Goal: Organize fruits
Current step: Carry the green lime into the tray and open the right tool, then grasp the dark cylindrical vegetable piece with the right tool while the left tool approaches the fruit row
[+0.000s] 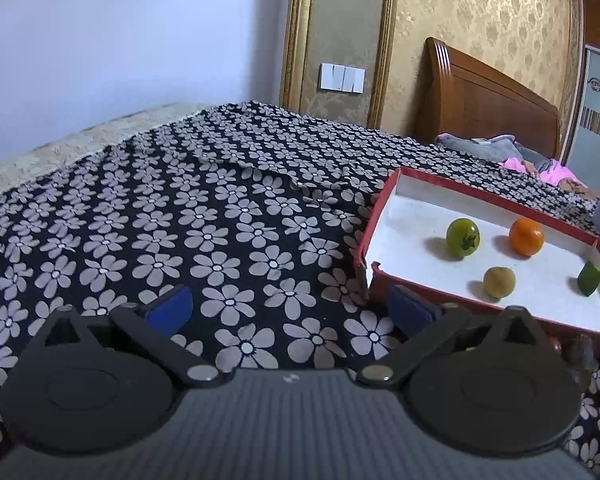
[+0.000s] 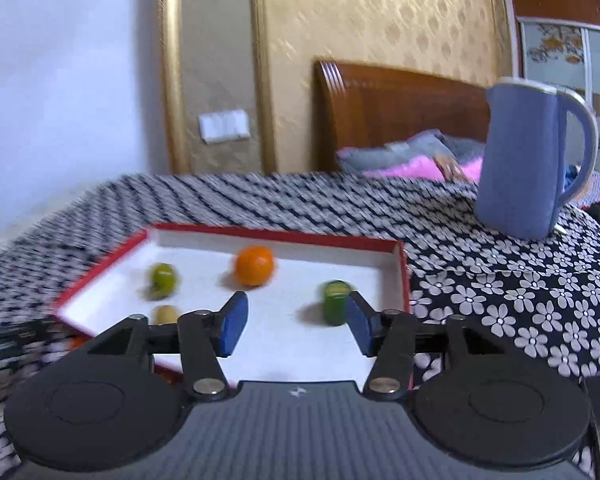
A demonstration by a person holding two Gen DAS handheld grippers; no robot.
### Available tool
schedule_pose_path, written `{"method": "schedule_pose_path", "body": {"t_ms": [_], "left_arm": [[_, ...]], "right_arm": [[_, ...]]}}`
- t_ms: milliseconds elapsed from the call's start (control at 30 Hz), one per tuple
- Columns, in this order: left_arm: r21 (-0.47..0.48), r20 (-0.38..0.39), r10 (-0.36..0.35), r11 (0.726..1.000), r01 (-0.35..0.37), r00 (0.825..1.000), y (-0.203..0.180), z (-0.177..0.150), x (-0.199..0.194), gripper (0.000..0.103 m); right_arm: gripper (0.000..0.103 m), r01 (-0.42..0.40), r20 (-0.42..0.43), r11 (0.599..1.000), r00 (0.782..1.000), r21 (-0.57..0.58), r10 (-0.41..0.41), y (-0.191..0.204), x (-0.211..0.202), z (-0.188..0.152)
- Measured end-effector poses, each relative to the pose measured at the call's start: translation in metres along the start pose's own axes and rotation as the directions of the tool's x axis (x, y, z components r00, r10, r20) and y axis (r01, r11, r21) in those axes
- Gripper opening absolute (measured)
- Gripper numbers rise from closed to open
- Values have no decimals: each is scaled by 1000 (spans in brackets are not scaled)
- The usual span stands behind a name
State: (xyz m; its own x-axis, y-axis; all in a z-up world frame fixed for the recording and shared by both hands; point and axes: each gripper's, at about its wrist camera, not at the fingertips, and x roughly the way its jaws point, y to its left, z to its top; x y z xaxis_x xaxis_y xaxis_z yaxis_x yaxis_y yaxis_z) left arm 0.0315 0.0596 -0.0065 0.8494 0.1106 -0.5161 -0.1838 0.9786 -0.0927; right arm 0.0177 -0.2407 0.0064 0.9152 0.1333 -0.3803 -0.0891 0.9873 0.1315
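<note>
A desk (image 1: 180,208) draped in a black cloth printed with pale flowers carries everything. Behind it stand a wooden headboard (image 1: 488,100) and patterned gold wallpaper.

A lavender-blue jug (image 2: 532,160) stands upright on the cloth, well behind and to the right of the box in the right wrist view.

A shallow box (image 2: 260,236) with red walls and a white floor lies on the cloth. It holds four fruits, each apart from the others: an orange (image 2: 254,265) toward the back, a round green fruit (image 2: 164,277) to its left, a small tan fruit (image 1: 499,282) near the front wall, and a short green piece (image 2: 335,307) on the right side of the floor.

The left gripper (image 1: 288,308) hovers over bare cloth just left of the box's near corner. Its blue pads are spread as wide as they go, with nothing between them, and its right pad lies close against the red wall in the picture; contact cannot be told.

The right gripper (image 2: 294,326) hangs over the front of the box with its jaws partly apart and empty. The green piece sits just beyond the right pad's tip; whether they touch cannot be told. The right wrist view is motion-blurred.
</note>
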Motion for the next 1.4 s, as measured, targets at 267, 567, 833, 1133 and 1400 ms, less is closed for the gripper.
{"method": "schedule_pose_path", "body": {"t_ms": [267, 567, 833, 1133, 1400], "left_arm": [[-25, 3, 60, 998, -60, 998, 3, -1, -2, 103], [163, -51, 8, 987, 1, 999, -26, 8, -13, 103], [146, -145, -163, 972, 184, 976, -41, 3, -7, 89], [78, -137, -68, 994, 79, 988, -21, 7, -3, 95], [9, -127, -27, 1000, 28, 992, 16, 7, -1, 96]], "right_arm": [[74, -14, 69, 1000, 998, -12, 15, 18, -21, -24], [75, -36, 68, 999, 997, 20, 35, 14, -23, -41], [80, -15, 67, 999, 998, 51, 12, 9, -22, -44], [81, -40, 30, 999, 999, -9, 40, 17, -22, -43], [81, -129, -40, 979, 991, -158, 125, 42, -20, -45]]}}
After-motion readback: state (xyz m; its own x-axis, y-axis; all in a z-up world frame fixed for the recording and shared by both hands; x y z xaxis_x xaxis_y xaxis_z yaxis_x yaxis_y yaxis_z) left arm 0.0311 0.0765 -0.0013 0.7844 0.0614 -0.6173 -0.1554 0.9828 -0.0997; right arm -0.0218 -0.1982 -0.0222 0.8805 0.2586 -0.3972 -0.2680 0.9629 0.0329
